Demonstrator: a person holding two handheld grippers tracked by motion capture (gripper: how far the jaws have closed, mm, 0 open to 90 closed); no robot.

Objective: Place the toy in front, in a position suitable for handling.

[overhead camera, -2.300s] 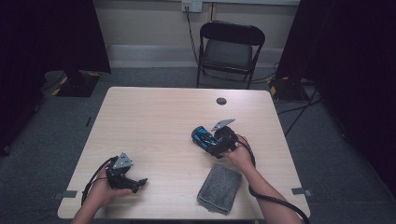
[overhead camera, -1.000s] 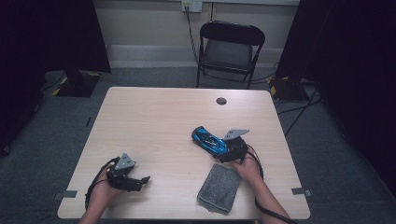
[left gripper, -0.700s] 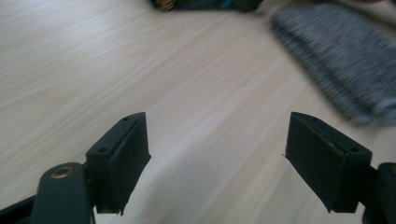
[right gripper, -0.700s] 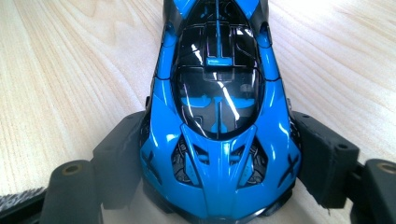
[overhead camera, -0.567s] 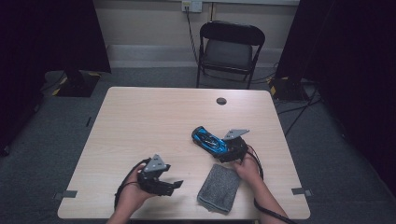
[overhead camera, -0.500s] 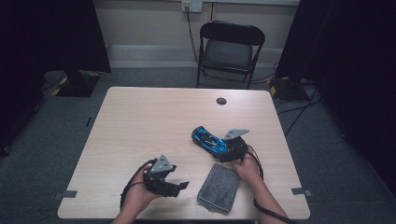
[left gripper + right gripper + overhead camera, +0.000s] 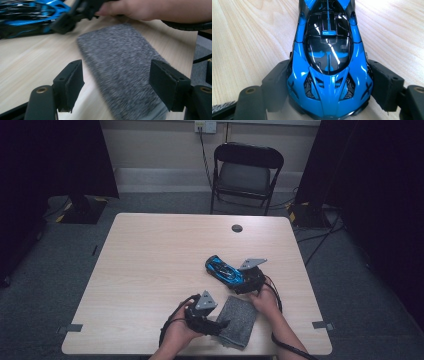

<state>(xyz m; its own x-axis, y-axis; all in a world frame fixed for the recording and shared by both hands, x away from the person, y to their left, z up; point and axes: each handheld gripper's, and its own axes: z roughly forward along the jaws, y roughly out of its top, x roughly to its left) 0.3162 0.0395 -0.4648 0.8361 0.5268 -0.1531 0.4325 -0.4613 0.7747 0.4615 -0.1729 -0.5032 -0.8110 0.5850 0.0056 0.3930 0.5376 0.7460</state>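
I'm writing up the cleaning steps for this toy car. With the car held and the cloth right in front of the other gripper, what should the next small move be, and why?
Probably ease the left gripper down and close it on the grey cloth. Its jaws have just been closing, straddle the cloth's near end, and do not yet press it. The right gripper already clamps the blue toy car on the table.

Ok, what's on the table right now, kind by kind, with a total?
Blue toy car: 1
Grey cloth: 1
Handheld grippers: 2, left gripper and right gripper
Small dark round disc: 1
Total: 5
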